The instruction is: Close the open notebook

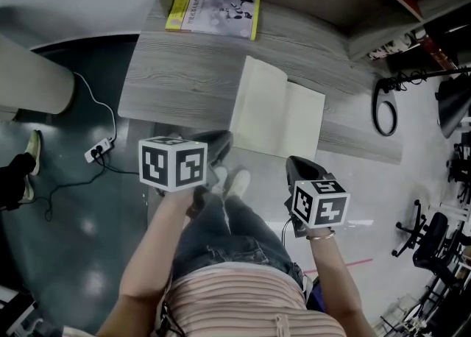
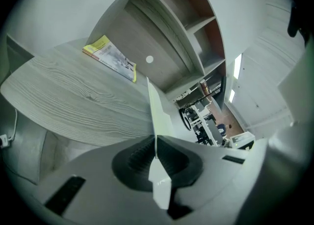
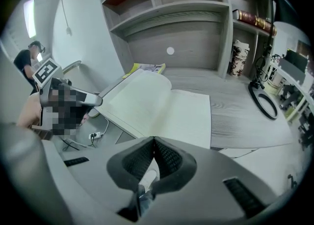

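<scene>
**Gripped edge-on: notebook page (image 2: 155, 113) in left gripper (image 2: 155, 143)**

Pinched between the dark fingers (image 2: 131, 162), standing upright above the wood-grain counter (image 2: 73, 96). Farther back, flat on it, a yellow booklet (image 2: 112, 60); beyond, open shelves (image 2: 196, 25).

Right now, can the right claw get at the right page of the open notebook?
Probably yes: the right claw, shut and empty, hangs before the right page, with nothing between them. The left claw grips only the left page.
</scene>
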A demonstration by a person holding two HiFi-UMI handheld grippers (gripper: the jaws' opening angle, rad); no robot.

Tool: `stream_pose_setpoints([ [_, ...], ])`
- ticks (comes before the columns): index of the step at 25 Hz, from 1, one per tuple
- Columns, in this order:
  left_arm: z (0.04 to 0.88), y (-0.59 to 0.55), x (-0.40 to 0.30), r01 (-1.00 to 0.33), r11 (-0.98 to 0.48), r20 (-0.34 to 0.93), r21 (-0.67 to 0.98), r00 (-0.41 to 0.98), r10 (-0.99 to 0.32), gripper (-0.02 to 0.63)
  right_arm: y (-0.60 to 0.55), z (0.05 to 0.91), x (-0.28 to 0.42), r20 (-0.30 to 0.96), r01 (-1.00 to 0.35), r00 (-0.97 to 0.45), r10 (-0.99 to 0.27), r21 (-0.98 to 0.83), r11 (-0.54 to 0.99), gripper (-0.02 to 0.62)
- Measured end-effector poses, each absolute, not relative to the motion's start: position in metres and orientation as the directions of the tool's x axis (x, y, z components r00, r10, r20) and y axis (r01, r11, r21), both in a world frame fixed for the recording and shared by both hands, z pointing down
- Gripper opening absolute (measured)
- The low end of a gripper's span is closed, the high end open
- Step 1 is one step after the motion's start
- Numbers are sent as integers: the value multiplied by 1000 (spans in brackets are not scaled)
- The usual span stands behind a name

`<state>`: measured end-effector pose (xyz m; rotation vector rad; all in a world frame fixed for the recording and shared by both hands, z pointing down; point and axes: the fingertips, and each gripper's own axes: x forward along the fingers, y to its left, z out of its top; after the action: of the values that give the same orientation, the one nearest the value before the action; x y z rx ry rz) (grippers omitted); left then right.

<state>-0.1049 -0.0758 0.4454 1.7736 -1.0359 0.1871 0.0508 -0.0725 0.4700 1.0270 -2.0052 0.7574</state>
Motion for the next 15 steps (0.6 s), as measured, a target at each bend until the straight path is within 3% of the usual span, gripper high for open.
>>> stream_pose_setpoints([
  [15, 426, -82, -85, -716, -179, 536, 675, 642, -548, 23, -66, 471, 69, 827, -874, -373, -421, -160, 460, 8],
])
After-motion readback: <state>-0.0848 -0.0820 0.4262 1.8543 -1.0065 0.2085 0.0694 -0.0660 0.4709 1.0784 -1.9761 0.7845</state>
